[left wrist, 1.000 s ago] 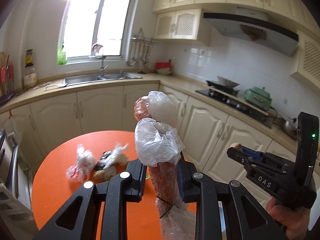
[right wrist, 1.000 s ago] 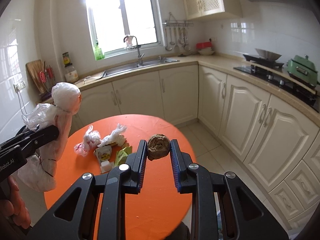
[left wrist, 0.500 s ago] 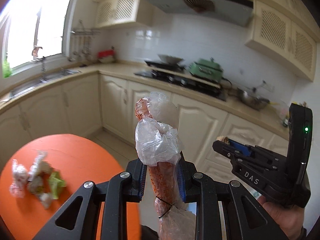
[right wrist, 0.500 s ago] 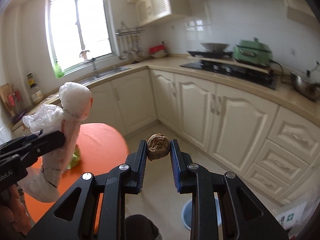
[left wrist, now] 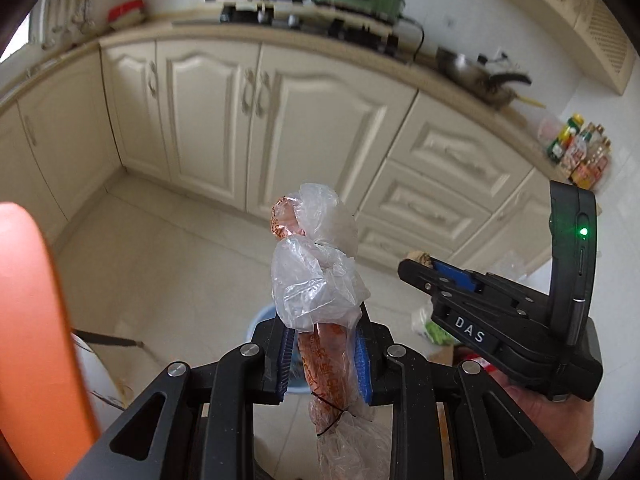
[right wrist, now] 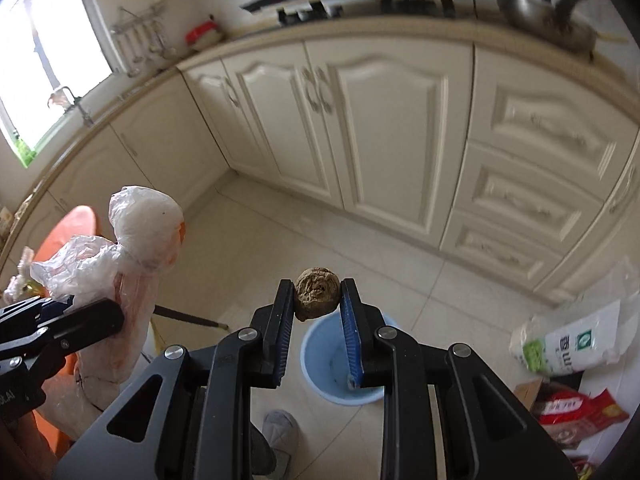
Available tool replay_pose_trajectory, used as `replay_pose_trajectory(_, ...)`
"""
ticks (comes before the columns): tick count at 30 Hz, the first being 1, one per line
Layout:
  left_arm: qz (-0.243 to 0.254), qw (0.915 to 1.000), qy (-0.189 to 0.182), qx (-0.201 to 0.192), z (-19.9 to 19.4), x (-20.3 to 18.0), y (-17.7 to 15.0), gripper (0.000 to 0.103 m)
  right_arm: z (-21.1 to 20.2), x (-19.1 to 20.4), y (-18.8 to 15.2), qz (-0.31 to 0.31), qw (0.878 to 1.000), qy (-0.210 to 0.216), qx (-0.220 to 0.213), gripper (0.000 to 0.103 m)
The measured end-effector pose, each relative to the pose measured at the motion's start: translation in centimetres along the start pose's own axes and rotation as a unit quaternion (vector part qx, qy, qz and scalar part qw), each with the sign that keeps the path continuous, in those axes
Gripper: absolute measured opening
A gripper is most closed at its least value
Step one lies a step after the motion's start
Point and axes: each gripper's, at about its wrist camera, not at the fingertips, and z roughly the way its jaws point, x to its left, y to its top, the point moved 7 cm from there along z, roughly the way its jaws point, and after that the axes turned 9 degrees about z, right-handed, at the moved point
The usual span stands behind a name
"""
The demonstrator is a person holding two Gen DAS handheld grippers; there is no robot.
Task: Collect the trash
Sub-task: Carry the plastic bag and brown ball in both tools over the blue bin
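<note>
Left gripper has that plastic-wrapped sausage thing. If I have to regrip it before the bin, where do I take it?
Take the wrapped sausage on its firm orange-brown shaft, from the two sides as the left gripper does now. It stands upright, and the plastic bunched above is loose and would slip. The tied tail below is thin.

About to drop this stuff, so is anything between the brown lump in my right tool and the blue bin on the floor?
Nothing visible. The brown lump sits clamped in the right tool, and the open blue bin shows below it, with only bare floor tiles around.
</note>
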Motion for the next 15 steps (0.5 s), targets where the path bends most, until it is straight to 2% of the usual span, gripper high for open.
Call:
replay_pose_trajectory(2, -0.006, 0.9996, -0.008, 0.027, 2.5, 0.1, -0.4, 0.022, 1.9, -1.2, -0.6, 0.008, 1.000, -0.006, 0.020, 0.023)
replay_pose_trajectory(6, -0.017, 0.9975, -0.018, 0.066, 7.3, 1.4, 1.4, 0.022, 5.7, -3.5, -1.7, 0.024, 0.998, -0.014, 0.056, 0.023)
replay_pose_trajectory(10, -0.028, 0.9942, -0.027, 0.100, 13.2, 2.2, 6.8, 0.022, 8.3, -5.0, -2.5, 0.035, 0.996, -0.016, 0.079, 0.024)
replay_pose_trajectory(15, -0.029, 0.9913, -0.031, 0.125, 19.0, 2.4, 8.2, 0.030, 10.0, -5.7, -3.1, 0.047, 0.995, -0.017, 0.088, 0.026)
